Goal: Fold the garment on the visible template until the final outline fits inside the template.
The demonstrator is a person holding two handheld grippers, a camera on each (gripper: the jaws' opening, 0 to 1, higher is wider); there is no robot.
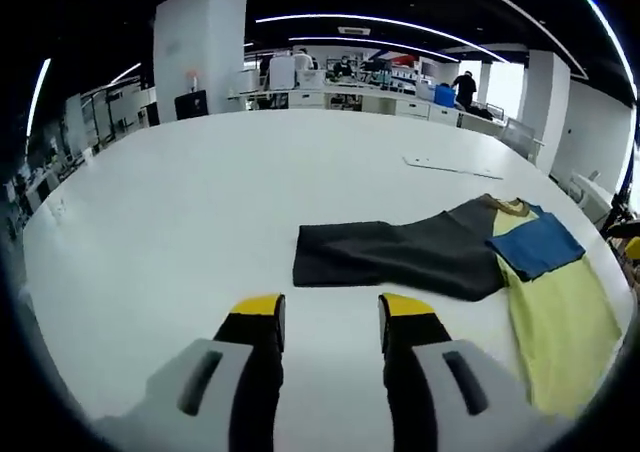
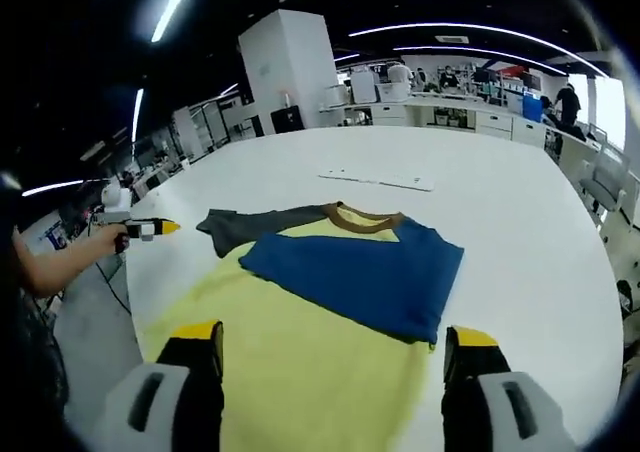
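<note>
Open-plan lab or office: white table (image 1: 180, 212), desks (image 1: 330, 97), pillar (image 1: 198, 42), ceiling light strips (image 1: 380, 22).

The garment (image 2: 330, 302) ahead of the right gripper's fingers (image 2: 197, 367) was soft matt cloth in yellow, blue and dark grey panels, with a ribbed-looking brown collar; it lay smooth with few creases. The table (image 1: 200, 202) beyond the left gripper's fingers (image 1: 262, 332) looked like a smooth white laminate with a faint sheen. Both grippers' fingers appeared to be matt black plastic with yellow tips, seated in pale grey plastic housings.
</note>
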